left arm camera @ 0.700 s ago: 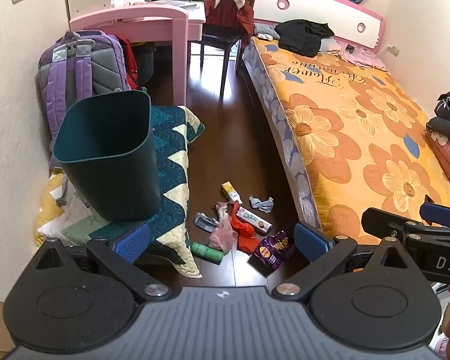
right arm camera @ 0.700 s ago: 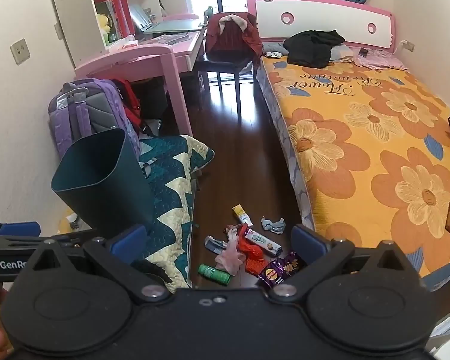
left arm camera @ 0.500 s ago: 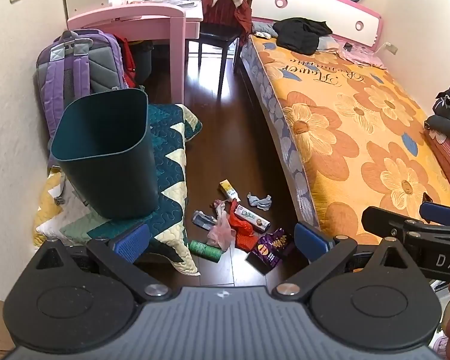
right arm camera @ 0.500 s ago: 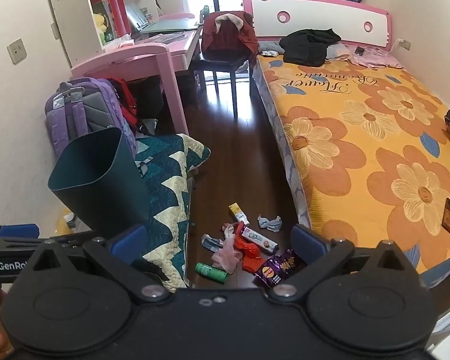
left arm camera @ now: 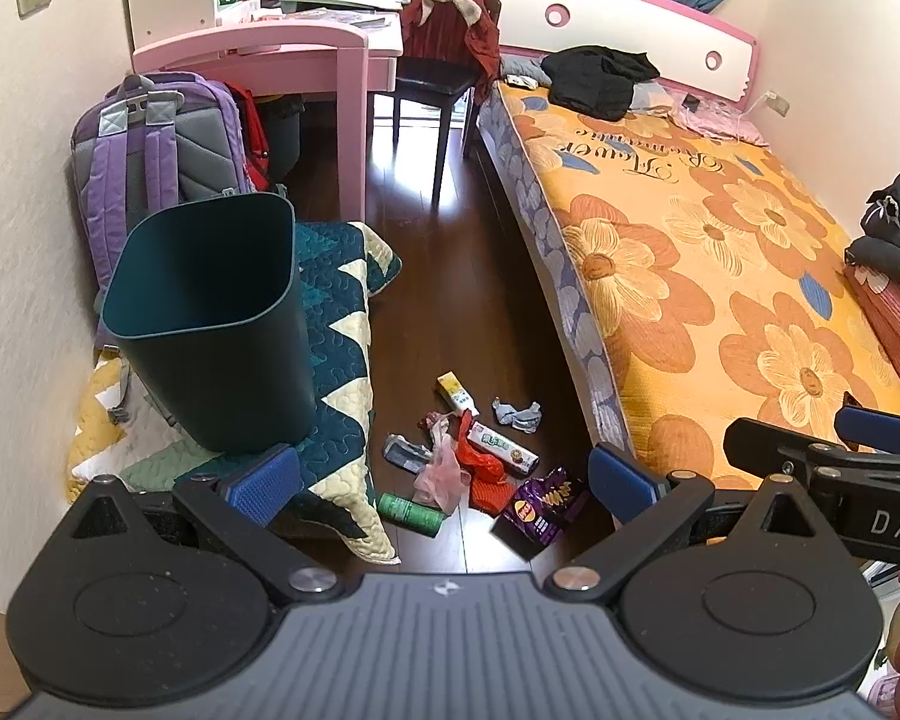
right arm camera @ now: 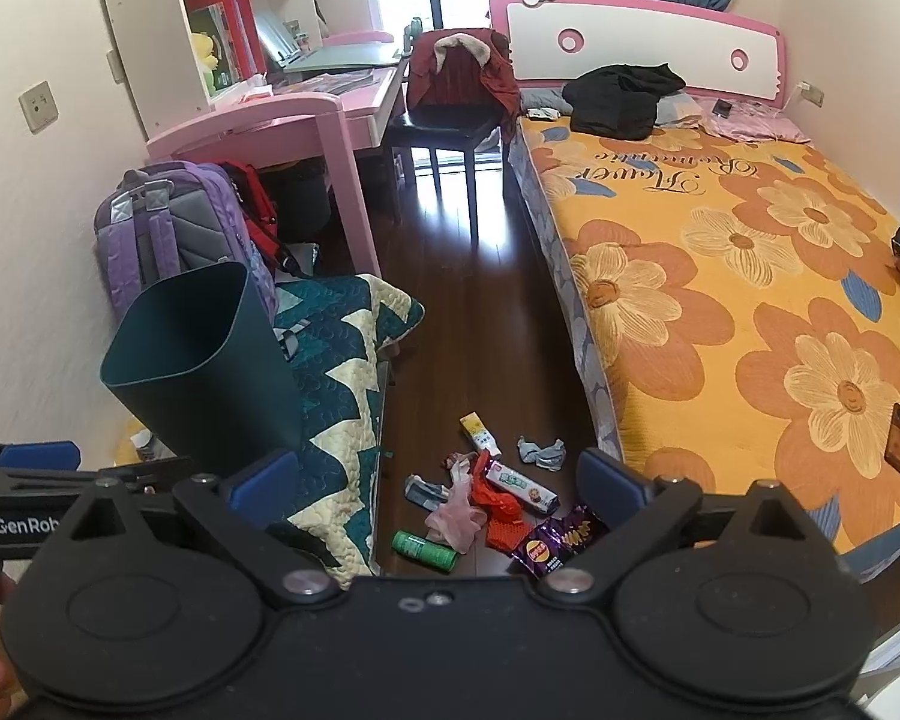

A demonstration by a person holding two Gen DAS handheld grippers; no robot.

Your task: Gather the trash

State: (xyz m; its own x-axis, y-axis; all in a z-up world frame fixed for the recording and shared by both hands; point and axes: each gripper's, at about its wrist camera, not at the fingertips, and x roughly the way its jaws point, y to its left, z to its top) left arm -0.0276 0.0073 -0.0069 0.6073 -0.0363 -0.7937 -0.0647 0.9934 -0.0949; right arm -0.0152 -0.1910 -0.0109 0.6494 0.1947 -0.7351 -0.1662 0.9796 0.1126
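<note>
Both grippers are up high over the floor, w/ nothing in them; the left gripper [left arm camera: 444, 477] has its fingers spread wide and empty, and the right gripper [right arm camera: 438, 480] is the same, wide apart and holding nothing. The trash lies in a small heap on the dark floor [left arm camera: 450, 276] between the quilt [left arm camera: 336, 324] and the bed [left arm camera: 720, 276]: a green can [left arm camera: 410, 515] nearest the quilt edge, a purple snack bag [left arm camera: 540, 507] nearest the bed, a pink plastic bag [left arm camera: 441, 468] and a red net [left arm camera: 480, 468] in the middle, a long wrapper [left arm camera: 503, 440], a yellow-white tube [left arm camera: 455, 391] and a grey crumpled piece [left arm camera: 517, 414] further back. The bin [left arm camera: 210, 324] stands on the quilt, left of the heap, tilted a little, its mouth open. I judge the step is the approach, nothing collected yet. To do it well: go down to one piece at a time, probably an outer one first, e.g. the can or the snack bag, so the fingers do not catch two things; take the can across its round body, not by the ends, since it may roll; pinch the soft bag at a raised fold; the bin may tip on the soft quilt, so drop things in w/o pushing its rim.
</note>
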